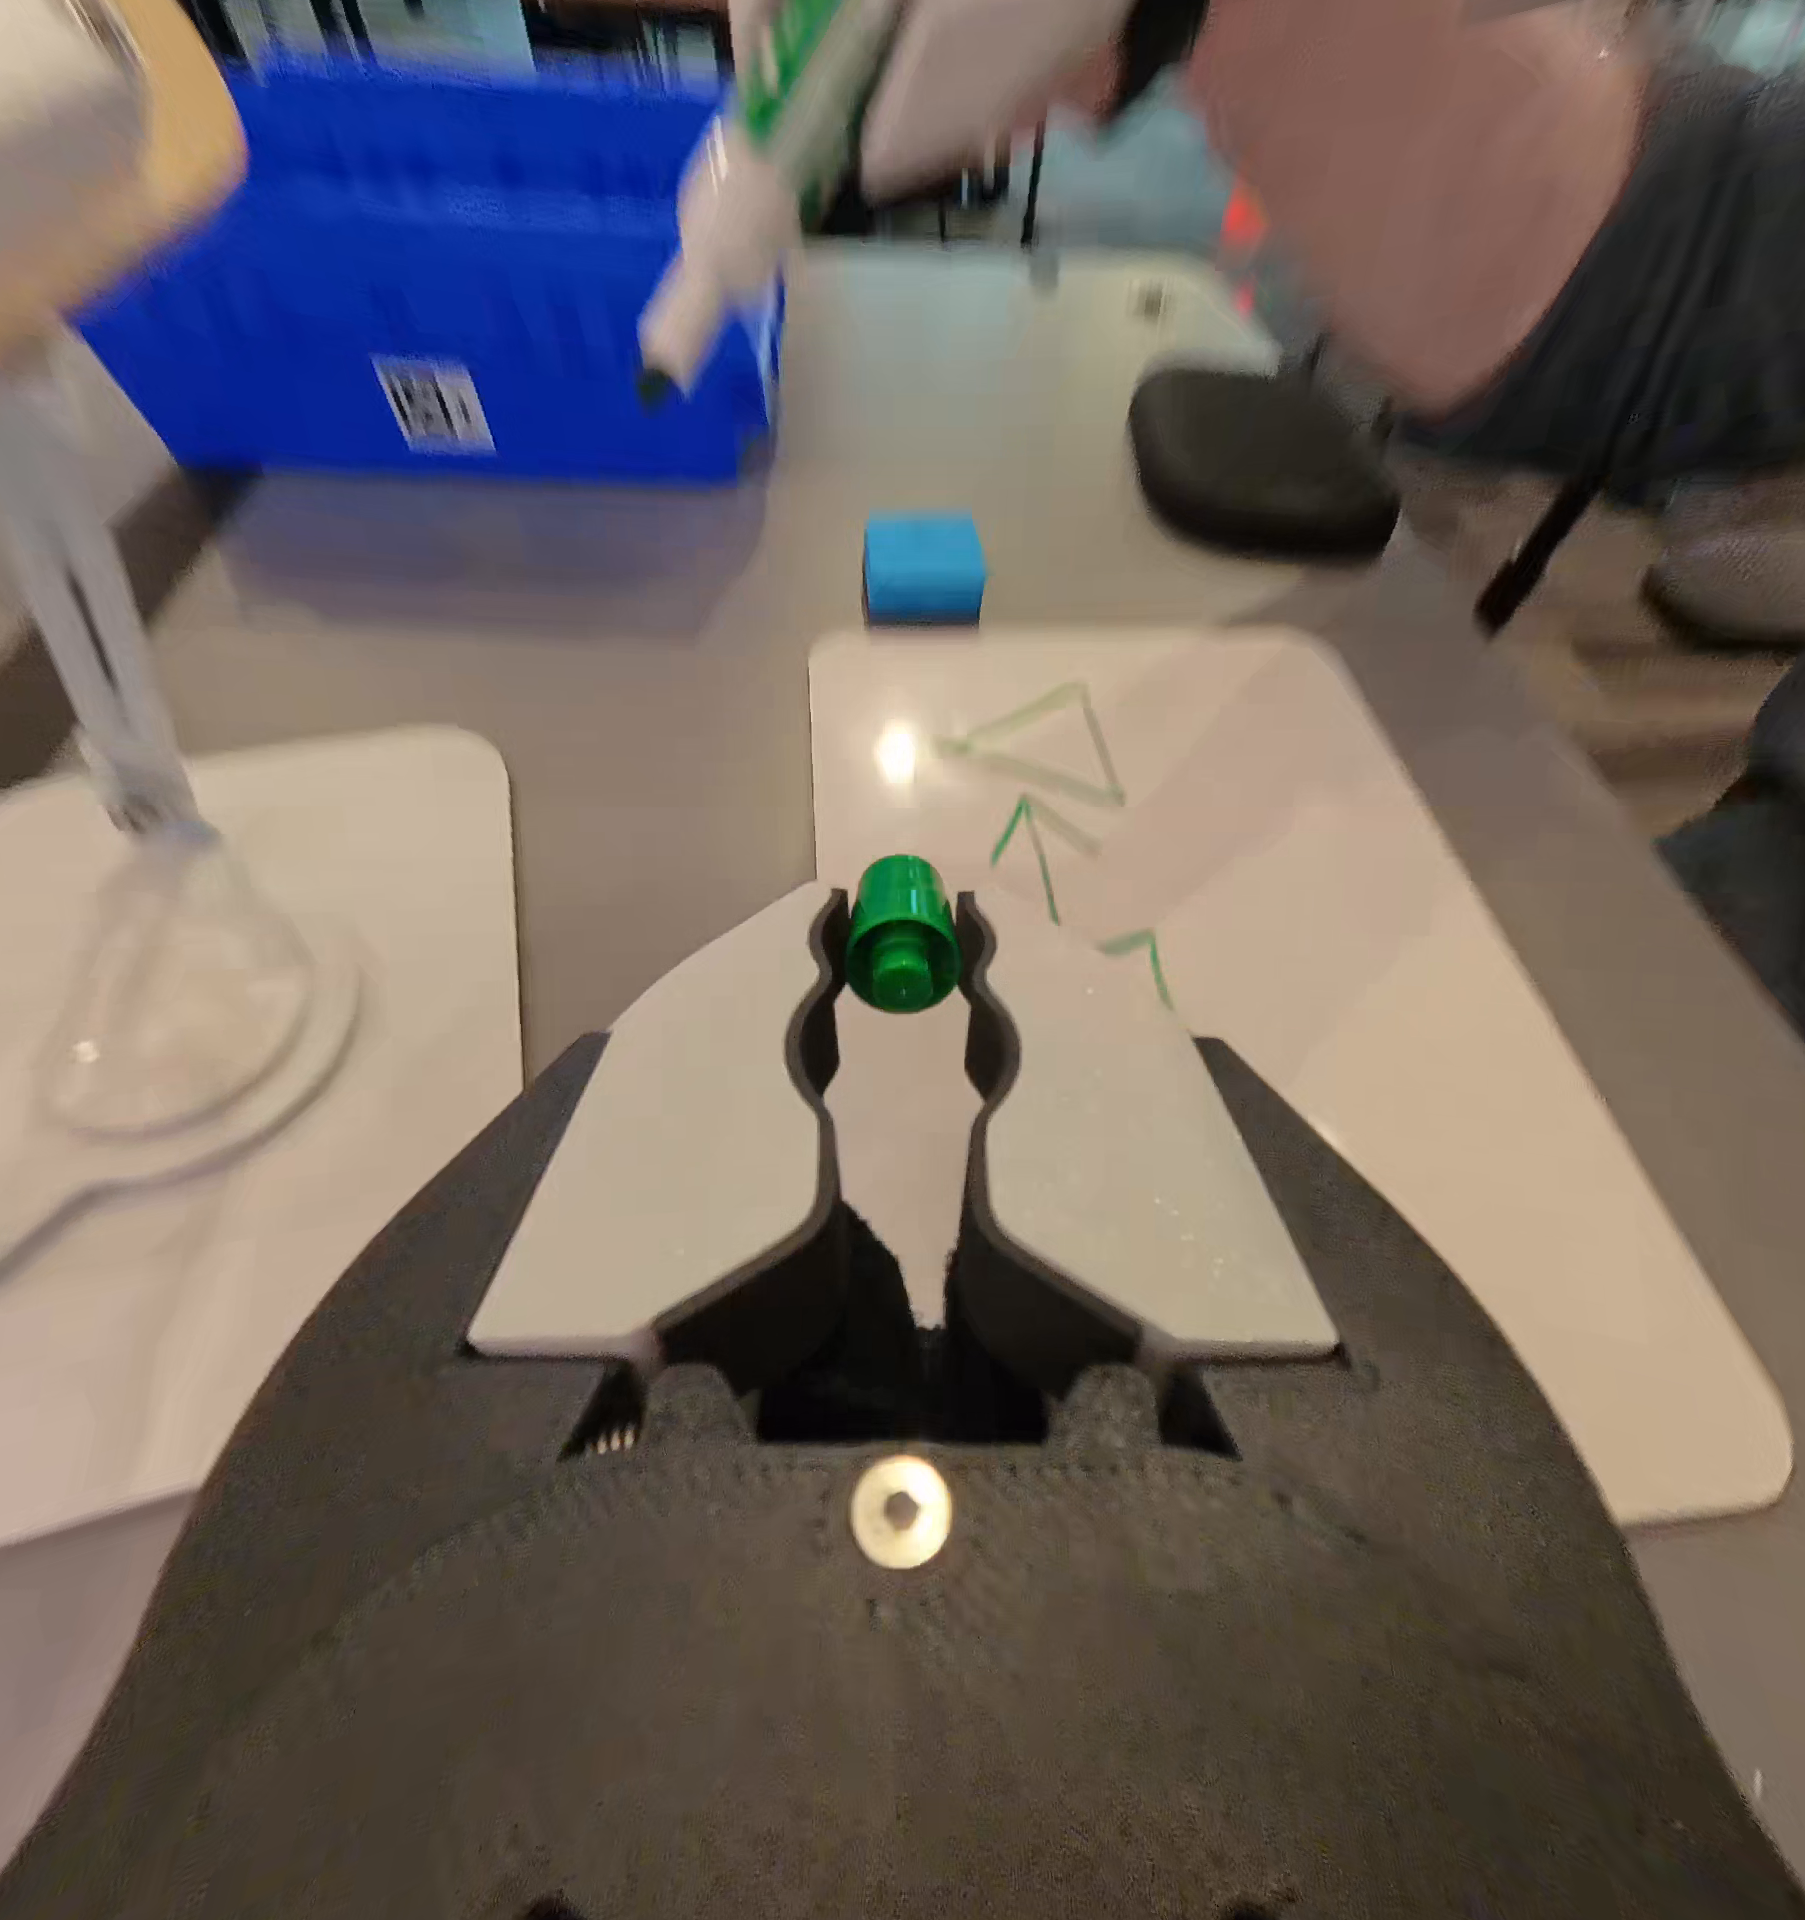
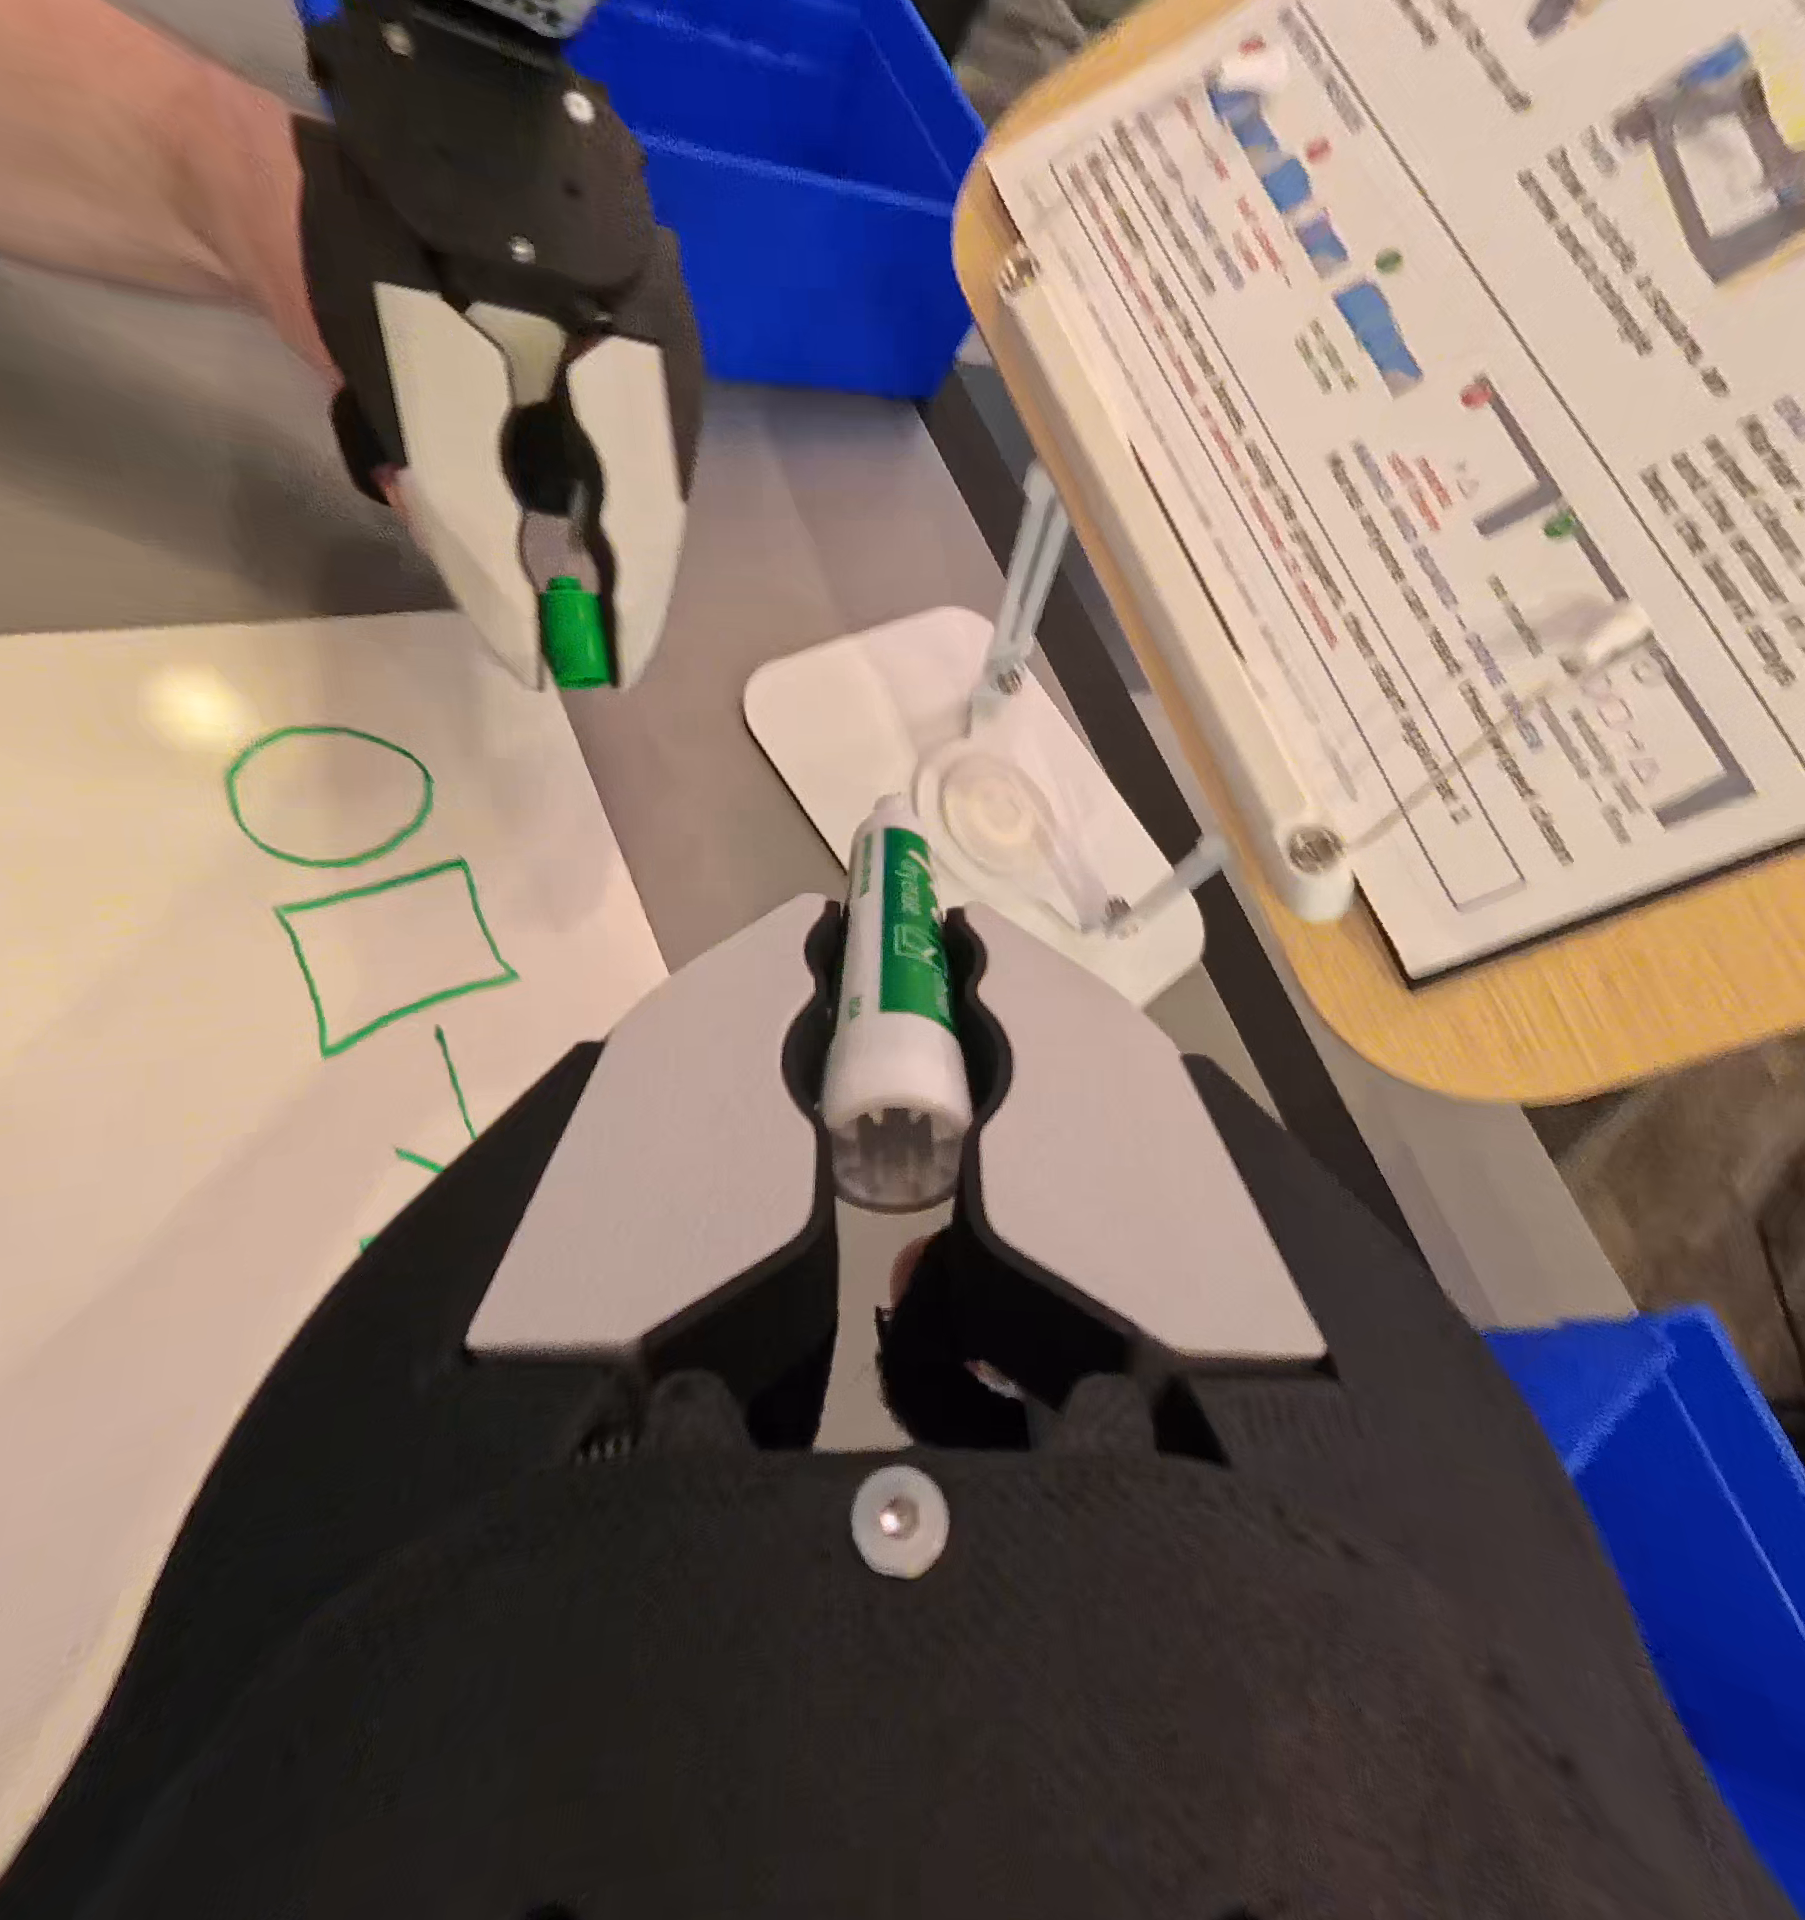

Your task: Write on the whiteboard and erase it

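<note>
**Cap in the left jaws, marker in the right, above the drawn-on whiteboard**

Nearest in the left wrist view, the left gripper (image 1: 900, 940) has its two fingers clamped on a small green cap (image 1: 898, 935), which sits right at the fingertips, its narrow end toward the camera and its far end poking just past the tips. In the right wrist view, the right gripper (image 2: 893, 971) grips a white marker (image 2: 893, 997) with a green label; the barrel runs lengthwise between the fingers, its open rear end back in the wider hollow and its front end reaching beyond the fingertips.

Under and beyond the left gripper lies the whiteboard (image 1: 1397, 1091), bearing green shapes (image 2: 329, 795): a circle, a square and partly hidden strokes. Past the board's far edge stands a blue eraser (image 1: 923, 566) on the grey table (image 1: 659, 665). Farther off, blurred by motion, the marker's tip appears uncapped, in front of a blue bin (image 1: 441, 270).
</note>
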